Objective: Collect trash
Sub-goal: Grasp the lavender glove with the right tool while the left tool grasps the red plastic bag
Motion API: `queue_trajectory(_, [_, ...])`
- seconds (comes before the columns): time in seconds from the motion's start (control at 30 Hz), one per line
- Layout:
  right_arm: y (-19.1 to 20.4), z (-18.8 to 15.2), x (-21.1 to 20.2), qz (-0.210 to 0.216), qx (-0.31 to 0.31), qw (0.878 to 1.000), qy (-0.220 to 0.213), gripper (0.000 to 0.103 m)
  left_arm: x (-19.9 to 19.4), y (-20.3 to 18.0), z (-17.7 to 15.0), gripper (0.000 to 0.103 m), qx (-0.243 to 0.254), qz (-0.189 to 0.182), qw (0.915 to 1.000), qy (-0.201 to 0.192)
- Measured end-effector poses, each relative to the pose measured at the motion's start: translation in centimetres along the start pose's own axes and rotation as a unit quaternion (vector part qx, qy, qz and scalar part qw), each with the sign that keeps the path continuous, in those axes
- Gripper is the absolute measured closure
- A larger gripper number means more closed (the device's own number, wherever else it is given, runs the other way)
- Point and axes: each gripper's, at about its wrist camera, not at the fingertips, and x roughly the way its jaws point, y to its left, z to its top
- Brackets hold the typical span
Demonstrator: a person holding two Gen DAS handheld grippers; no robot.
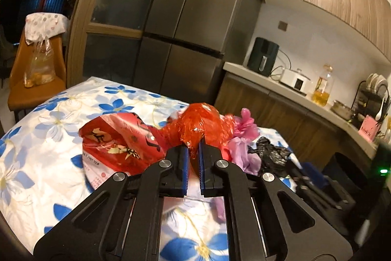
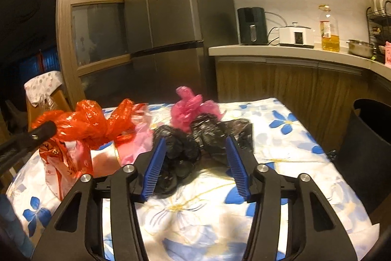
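On the floral tablecloth (image 2: 288, 138) lie crumpled plastic bags. My left gripper (image 1: 194, 146) is shut on a fold of a shiny orange-red bag (image 1: 202, 121), which bulges above the fingertips; the right wrist view shows the same bag (image 2: 92, 124) stretched from the left gripper (image 2: 46, 129). A flat red printed bag (image 1: 117, 138) lies under it. My right gripper (image 2: 195, 141) stands open astride a crumpled black bag (image 2: 180, 155), its blue pads (image 2: 156, 163) on either side. A pink bag (image 2: 188, 109) sits just behind the black one.
A black bin (image 2: 366, 138) stands beside the table's right edge. Beyond the table are a dark fridge (image 2: 171, 4) and a counter (image 2: 281, 50) with appliances and an oil bottle. An orange chair (image 1: 36, 80) holding a clear bag stands far left.
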Motion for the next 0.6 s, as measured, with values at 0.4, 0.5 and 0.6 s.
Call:
queue_trajectory(0.4, [4.7, -2.0, 2.3, 0.057, -0.038, 0.997, 0.047, 0.065, -3.4, 1.9, -0.1, 0.097, -0.028, 0.002, 0.9995, -0.016])
queue_trajectory(0.5, [5.2, -2.3, 3.0, 0.058, -0.044, 0.996, 0.059, 0.07, -3.9, 1.8, 0.1, 0.097, -0.022, -0.001, 0.9996, -0.02])
queue_trajectory(0.6, [5.4, -2.5, 3.5, 0.057, -0.048, 0.995, 0.073, 0.078, -4.0, 1.7, 0.1, 0.097, -0.019, -0.005, 0.9996, -0.02])
